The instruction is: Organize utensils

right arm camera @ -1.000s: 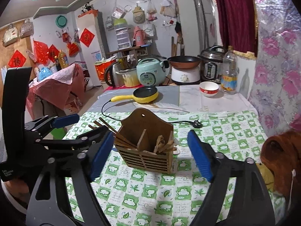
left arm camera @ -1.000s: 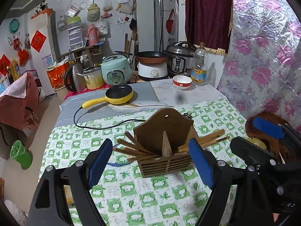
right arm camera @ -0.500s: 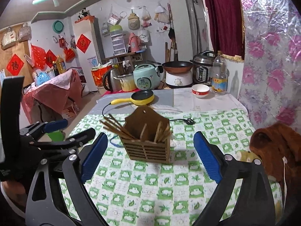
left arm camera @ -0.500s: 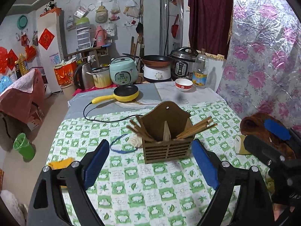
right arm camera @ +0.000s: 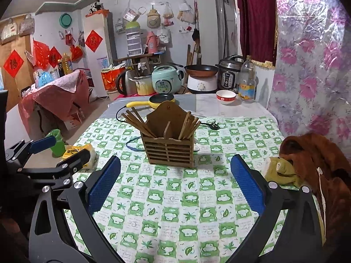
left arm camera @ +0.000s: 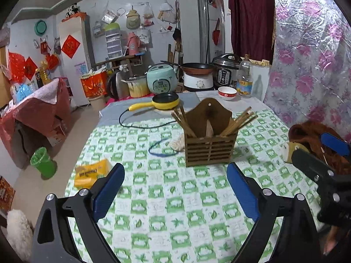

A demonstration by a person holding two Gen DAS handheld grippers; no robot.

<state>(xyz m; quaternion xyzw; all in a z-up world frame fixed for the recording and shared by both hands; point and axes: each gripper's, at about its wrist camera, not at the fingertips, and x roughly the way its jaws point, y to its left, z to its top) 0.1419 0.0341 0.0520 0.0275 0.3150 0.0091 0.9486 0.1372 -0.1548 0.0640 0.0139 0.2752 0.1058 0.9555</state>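
Note:
A brown slatted wooden utensil holder [left arm camera: 209, 141] stands upright on the green checked tablecloth [left arm camera: 175, 208]; it also shows in the right wrist view [right arm camera: 170, 146]. Brown chopsticks [left arm camera: 239, 123] lean out of its left and right compartments, also visible in the right wrist view [right arm camera: 138, 121]. My left gripper [left arm camera: 175, 192] is open and empty, well short of the holder. My right gripper [right arm camera: 175, 184] is open and empty, also back from it. Each gripper appears at the edge of the other's view.
A blue band [left arm camera: 161, 150] and a pale bundle [left arm camera: 176, 143] lie left of the holder. A yellow packet [left arm camera: 91, 172] sits at the table's left edge. A brown garment [right arm camera: 316, 162] lies at the right. A yellow pan [left arm camera: 163, 100], bowl [left arm camera: 227, 92] and cookers stand behind.
Both grippers have pulled back from the holder, which now looks smaller and farther away. Both stay open and empty. The holder and chopsticks have not moved.

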